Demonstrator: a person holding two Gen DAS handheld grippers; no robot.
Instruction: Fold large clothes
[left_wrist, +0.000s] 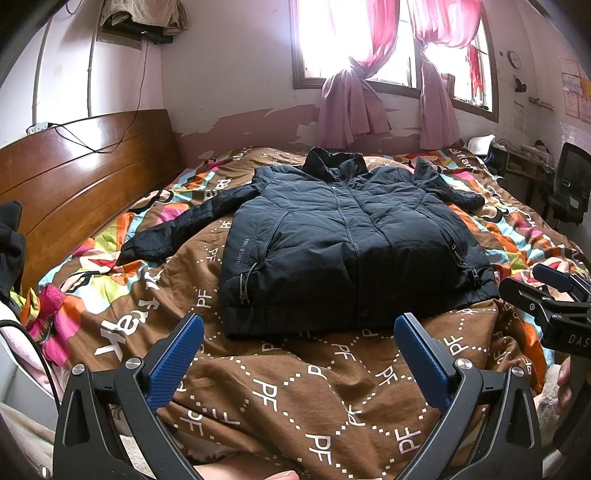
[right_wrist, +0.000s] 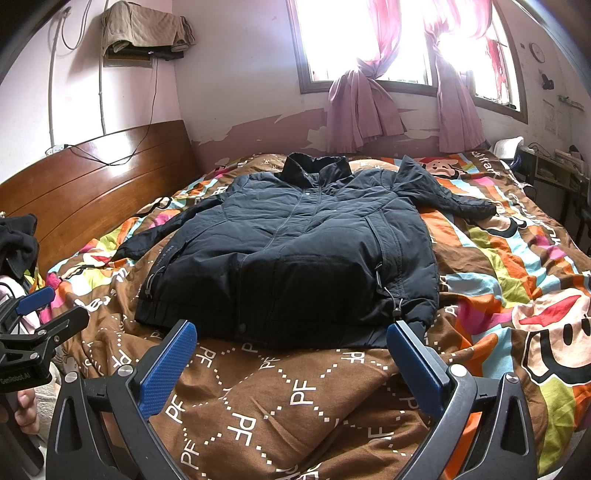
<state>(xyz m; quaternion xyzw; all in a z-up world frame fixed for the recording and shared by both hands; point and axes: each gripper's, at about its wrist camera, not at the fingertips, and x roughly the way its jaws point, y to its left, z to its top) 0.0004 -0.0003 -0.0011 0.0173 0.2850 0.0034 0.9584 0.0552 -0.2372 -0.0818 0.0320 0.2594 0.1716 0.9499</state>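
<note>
Dark jacket (left_wrist: 347, 243) laid flat, zipped, sleeves out
Just short of its hem: left gripper (left_wrist: 299, 328) and right gripper (right_wrist: 291, 334), both spread wide, empty

A bed (left_wrist: 92, 155) with a wooden headboard carries a brown and striped patterned quilt (left_wrist: 295, 387). A dark padded jacket (left_wrist: 343, 240) lies flat on the quilt, zipped, sleeves spread outward.

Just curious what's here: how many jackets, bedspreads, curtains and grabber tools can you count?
Jacket: 1
Bedspread: 1
Curtains: 2
Grabber tools: 2, left gripper and right gripper
Total: 6
</note>
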